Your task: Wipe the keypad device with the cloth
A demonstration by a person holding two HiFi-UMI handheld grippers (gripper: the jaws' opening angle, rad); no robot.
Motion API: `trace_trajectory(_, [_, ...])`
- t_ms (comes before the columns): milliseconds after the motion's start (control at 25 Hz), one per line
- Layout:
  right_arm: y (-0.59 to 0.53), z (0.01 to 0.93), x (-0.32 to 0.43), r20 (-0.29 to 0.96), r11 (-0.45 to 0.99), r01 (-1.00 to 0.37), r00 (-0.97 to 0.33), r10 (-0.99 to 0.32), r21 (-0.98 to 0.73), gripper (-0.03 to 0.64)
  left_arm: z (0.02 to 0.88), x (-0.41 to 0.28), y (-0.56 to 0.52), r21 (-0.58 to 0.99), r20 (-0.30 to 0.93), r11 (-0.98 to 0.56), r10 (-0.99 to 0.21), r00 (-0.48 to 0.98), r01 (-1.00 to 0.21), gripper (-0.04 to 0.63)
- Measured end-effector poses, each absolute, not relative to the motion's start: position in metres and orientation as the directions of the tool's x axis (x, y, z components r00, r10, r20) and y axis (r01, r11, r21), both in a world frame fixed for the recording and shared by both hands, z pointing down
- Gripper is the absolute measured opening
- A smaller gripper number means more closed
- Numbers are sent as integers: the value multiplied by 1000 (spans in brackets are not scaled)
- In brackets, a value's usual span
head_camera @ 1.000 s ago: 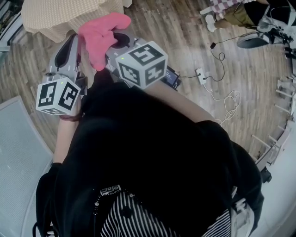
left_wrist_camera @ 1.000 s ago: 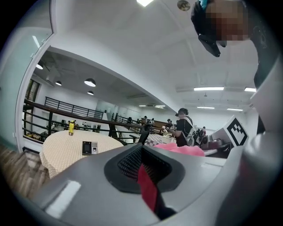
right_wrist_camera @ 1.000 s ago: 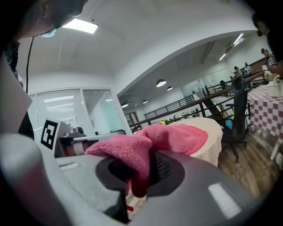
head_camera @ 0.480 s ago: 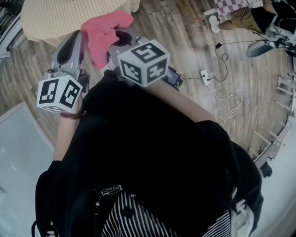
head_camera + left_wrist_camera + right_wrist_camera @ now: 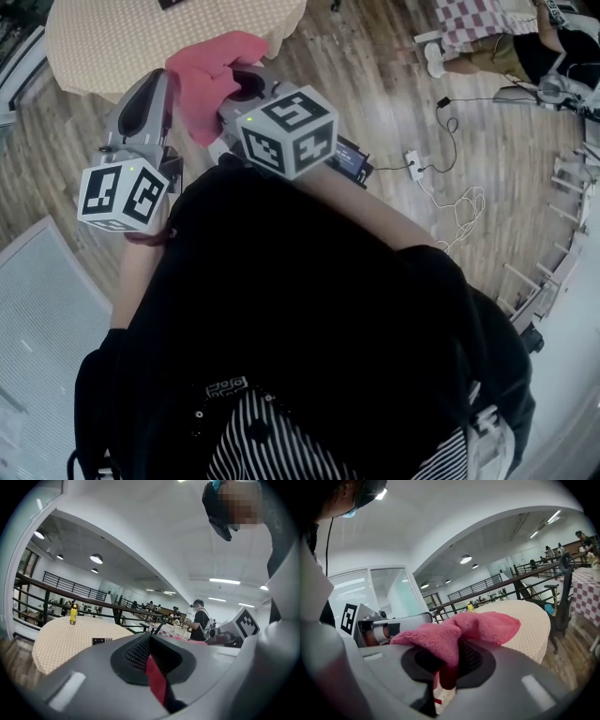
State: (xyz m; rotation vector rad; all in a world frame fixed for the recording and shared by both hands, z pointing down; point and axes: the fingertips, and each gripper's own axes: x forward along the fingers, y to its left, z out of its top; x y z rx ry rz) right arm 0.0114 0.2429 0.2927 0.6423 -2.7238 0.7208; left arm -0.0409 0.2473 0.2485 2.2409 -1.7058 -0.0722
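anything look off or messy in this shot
Mostly the pink cloth: the right gripper pinches it by one fold, so it sits bunched, with the rest flopping loose over the top instead of lying flat. Also, a white plug strip and its cable trail across the wood floor.

both tools are held up before the chest, side by side, pointing toward 12 o'clock. the left tool (image 5: 153, 86), at 11 o'clock in the head view, has its jaws pressed together. the right tool (image 5: 246, 86), just beside it, is clamped on a pink cloth (image 5: 208, 75). the bare left forearm (image 5: 134, 277) and right forearm (image 5: 375, 211) angle inward.
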Motion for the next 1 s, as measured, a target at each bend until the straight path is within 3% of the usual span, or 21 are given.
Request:
trace_trajectory(520, [196,306,-122,358,806,-448,-878,-316,-388,67,264,-169,196,286,133,-233,-951,280,-929,3])
trace_trajectory(1000, [215,313,-144,396,822,-449,-866,-304,-350,67,283,-193,219,333,133,-240,-945,298,-912,3])
